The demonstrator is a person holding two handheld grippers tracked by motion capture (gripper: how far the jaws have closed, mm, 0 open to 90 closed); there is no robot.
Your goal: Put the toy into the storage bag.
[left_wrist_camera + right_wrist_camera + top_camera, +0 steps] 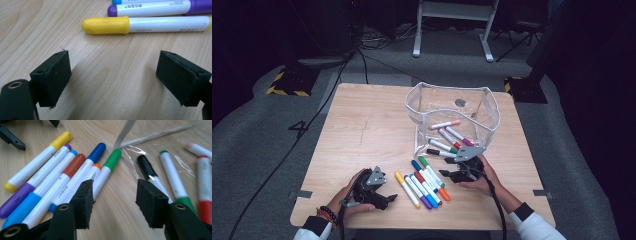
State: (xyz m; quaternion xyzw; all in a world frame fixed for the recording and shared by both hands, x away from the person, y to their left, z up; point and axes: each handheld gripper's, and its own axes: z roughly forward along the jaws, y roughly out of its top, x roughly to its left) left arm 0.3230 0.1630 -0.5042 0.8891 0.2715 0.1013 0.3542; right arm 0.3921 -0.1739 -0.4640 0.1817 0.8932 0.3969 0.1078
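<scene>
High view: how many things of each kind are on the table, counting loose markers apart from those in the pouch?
Loose markers: 7
Markers in the clear pouch: 5
Clear pouch: 1
Hand-held grippers (left hand-held gripper, right hand-held gripper): 2
Total: 15

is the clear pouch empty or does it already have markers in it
Not empty. The clear pouch lies open on the table, and several markers lie inside it; a row of other markers lies outside on the wood.

Print on the marker barrels point(165, 24) is too small to read.
</scene>
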